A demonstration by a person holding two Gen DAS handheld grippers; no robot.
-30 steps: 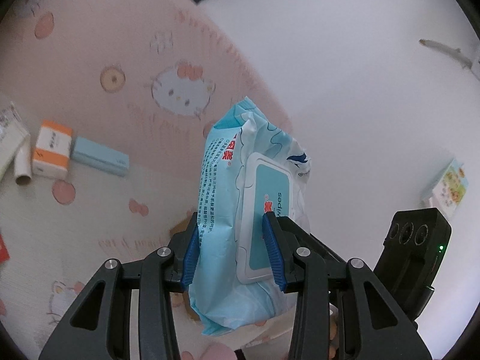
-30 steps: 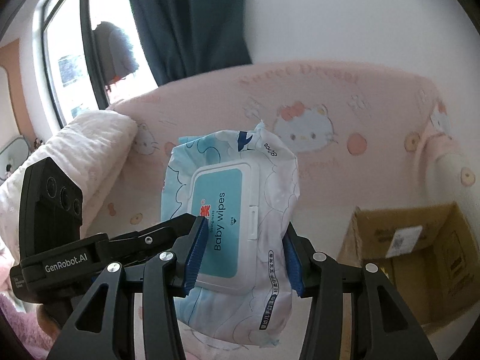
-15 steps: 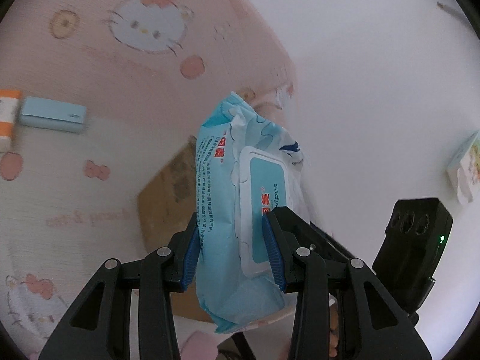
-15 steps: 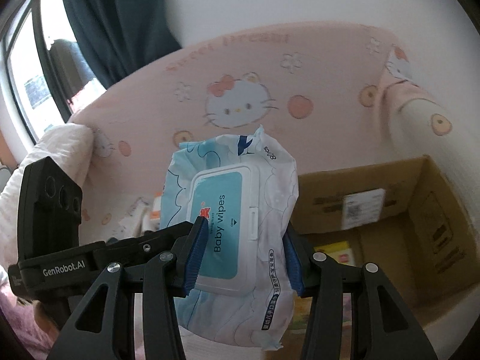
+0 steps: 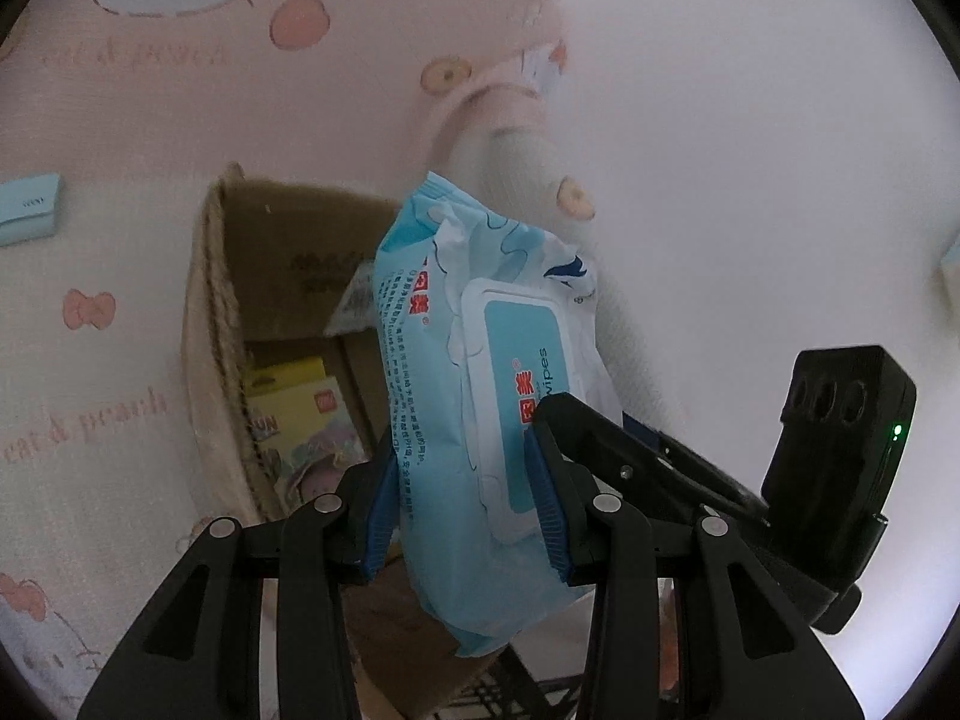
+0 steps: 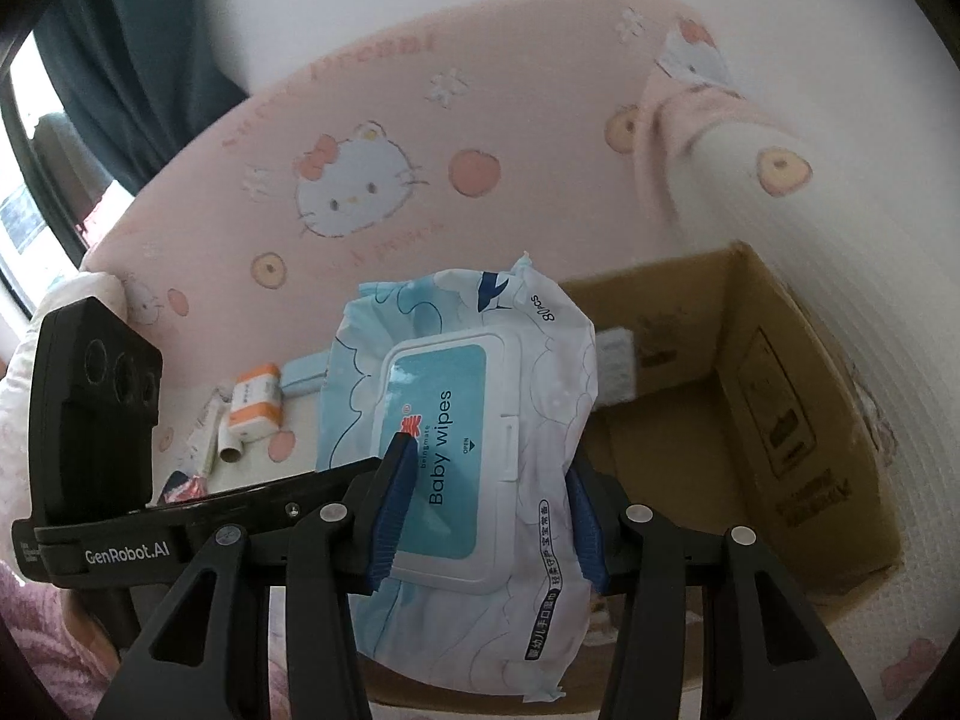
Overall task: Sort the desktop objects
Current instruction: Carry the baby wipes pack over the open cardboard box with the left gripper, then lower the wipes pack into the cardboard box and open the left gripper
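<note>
Both grippers pinch the same pack of baby wipes (image 5: 480, 396), holding it in the air above an open cardboard box (image 6: 774, 396).

In the left wrist view, the left gripper (image 5: 465, 510) has its blue-padded fingers (image 5: 379, 516) pressed against the two broad faces of the pack, one on the printed back and one on the lid side. The pack stands roughly upright, tilted a little. Behind it the box (image 5: 210, 372) shows its inner walls and a yellow printed booklet or package (image 5: 294, 414) lying on its floor. The right gripper's black body (image 5: 840, 468) sits to the right, with a green light on it.

In the right wrist view, the right gripper (image 6: 483, 516) clamps the pack (image 6: 462, 420) across its width, its fingers (image 6: 393, 498) squeezing the soft sides beside the white flip lid marked "Baby wipes". The left gripper's body (image 6: 96, 402) is at the left edge.

The box rests on a bed covered with a pink cartoon-cat sheet (image 6: 360, 180). Farther back on the sheet lie an orange-and-white carton (image 6: 258, 399), a small white tube (image 6: 231, 438) and a pale blue box (image 5: 27, 210), well apart from the cardboard box.
</note>
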